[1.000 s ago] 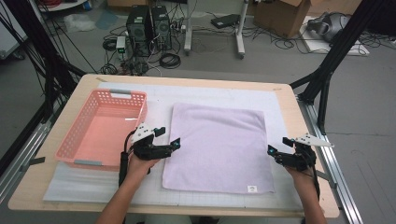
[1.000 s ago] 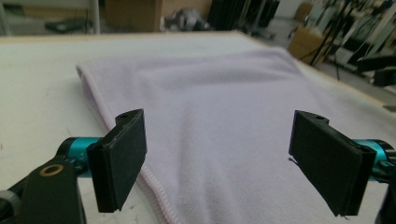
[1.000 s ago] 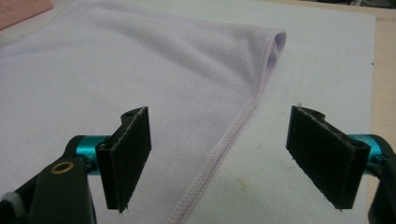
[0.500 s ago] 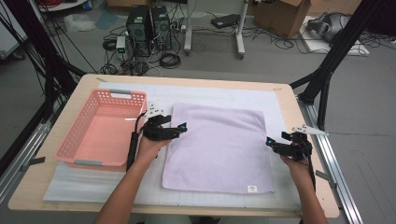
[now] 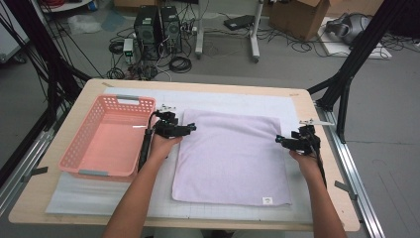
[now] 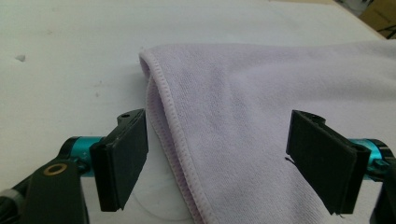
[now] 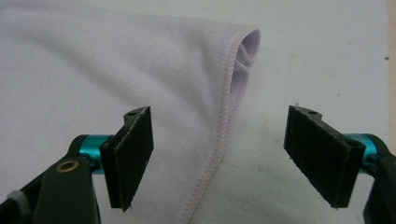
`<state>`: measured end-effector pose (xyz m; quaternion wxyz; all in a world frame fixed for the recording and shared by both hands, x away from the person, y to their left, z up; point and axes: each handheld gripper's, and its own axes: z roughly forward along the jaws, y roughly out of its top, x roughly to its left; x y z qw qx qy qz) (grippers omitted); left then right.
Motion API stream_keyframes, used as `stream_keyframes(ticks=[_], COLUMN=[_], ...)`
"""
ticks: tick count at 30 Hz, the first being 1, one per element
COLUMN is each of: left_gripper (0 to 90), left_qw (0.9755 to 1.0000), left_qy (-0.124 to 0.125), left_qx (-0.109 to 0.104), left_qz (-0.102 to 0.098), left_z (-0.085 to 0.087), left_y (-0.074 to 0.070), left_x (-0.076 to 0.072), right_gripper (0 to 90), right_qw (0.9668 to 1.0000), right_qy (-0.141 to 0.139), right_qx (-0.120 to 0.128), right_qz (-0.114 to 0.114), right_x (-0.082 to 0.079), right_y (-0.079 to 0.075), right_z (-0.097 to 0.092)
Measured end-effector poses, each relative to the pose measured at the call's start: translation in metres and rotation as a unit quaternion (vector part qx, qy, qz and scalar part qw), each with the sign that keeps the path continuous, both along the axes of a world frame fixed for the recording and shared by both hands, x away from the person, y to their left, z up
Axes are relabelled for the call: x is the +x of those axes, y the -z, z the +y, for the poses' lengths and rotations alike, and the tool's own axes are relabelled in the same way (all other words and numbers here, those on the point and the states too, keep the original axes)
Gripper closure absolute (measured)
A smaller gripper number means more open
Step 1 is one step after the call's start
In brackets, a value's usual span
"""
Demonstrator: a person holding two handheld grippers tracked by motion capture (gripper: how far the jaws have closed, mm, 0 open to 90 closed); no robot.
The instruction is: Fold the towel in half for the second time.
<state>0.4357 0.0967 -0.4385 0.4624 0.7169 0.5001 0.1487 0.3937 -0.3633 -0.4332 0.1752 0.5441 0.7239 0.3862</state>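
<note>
A lilac towel (image 5: pixel 233 156), folded into layers, lies flat in the middle of the table. My left gripper (image 5: pixel 190 128) is open at the towel's far left corner. In the left gripper view the stitched left edge of the towel (image 6: pixel 261 126) runs between the spread jaws of my left gripper (image 6: pixel 229 161). My right gripper (image 5: pixel 278 139) is open at the towel's right edge, near the far right corner. In the right gripper view the towel's (image 7: pixel 140 70) hemmed edge and folded corner lie between the jaws of my right gripper (image 7: pixel 229 161).
A pink plastic basket (image 5: pixel 81 148) stands at the left of the table, close beside my left hand. A white mat (image 5: pixel 237 101) covers the tabletop under the towel. The wooden table edge (image 5: pixel 327 148) runs just right of my right hand.
Both grippers have moved away from me along the towel's side edges, from the near-middle up to the far corners. Both stay open.
</note>
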Motion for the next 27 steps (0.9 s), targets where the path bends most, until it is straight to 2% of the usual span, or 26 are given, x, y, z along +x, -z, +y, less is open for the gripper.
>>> stream_keyframes(ticks=[2,4,6,7,9,11,12,14,15,16,17,19,21,24,27], left_gripper=[23.4,28.0,32.1,33.6,37.6,46.2,52.1,68.3,74.2,83.5,83.7,84.7,85.0,85.0,85.0], left_qw=[0.9999,0.9999,0.9991,0.999,0.9989,0.9968,0.9966,0.9973,0.9979,0.9977,0.9978,0.9988,0.9995,0.9998,0.9996], left_qy=[-0.001,0.005,0.008,0.01,0.008,0.015,0.016,0.024,0.032,0.034,0.031,0.026,0.018,0.014,0.025], left_qx=[0.011,0.01,0.033,0.039,0.043,0.078,0.081,0.07,0.056,0.059,0.059,0.037,0.016,-0.009,-0.013], left_qz=[0.001,0.007,0.024,0.017,0.015,0.002,0.0,0.002,0.006,0.007,0.008,0.019,0.023,0.006,-0.004], left_z=[-0.002,-0.002,-0.002,-0.002,-0.002,-0.002,-0.002,-0.002,-0.003,-0.005,-0.006,-0.003,0.002,0.007,0.009], left_y=[0.0,0.004,0.013,0.013,0.012,0.012,0.012,0.012,0.013,0.013,0.012,0.012,0.009,-0.002,-0.011], left_x=[0.004,0.006,0.009,0.009,0.009,0.007,0.007,0.007,0.006,0.006,0.005,0.006,0.005,0.0,-0.006], right_gripper=[23.7,28.7,36.2,38.3,41.3,46.5,51.6,64.1,72.7,76.7,83.0,85.2,86.0,86.2,86.2], right_qw=[1.0,0.9999,0.9998,0.9997,0.9995,0.9993,0.9992,0.9988,0.9993,0.9996,0.9997,0.9998,0.9996,0.9994,0.9993], right_qy=[0.004,0.009,0.01,0.01,0.013,0.017,0.021,0.021,0.014,0.007,0.009,0.009,0.012,0.014,0.006], right_qx=[-0.002,-0.006,-0.016,-0.024,-0.027,-0.03,-0.032,-0.042,-0.033,-0.023,-0.019,-0.003,0.011,0.029,0.036], right_qz=[0.007,0.009,0.002,0.002,0.007,0.013,0.009,0.009,0.01,0.014,0.015,0.02,0.022,0.01,-0.002], right_x=[0.005,0.008,0.01,0.011,0.014,0.015,0.016,0.015,0.016,0.016,0.015,0.015,0.015,0.012,0.006], right_y=[0.002,0.003,0.004,0.005,0.009,0.012,0.012,0.011,0.012,0.012,0.012,0.013,0.012,0.007,-0.002], right_z=[0.002,0.003,0.006,0.008,0.01,0.011,0.011,0.011,0.01,0.01,0.011,0.011,0.008,0.005,0.004])
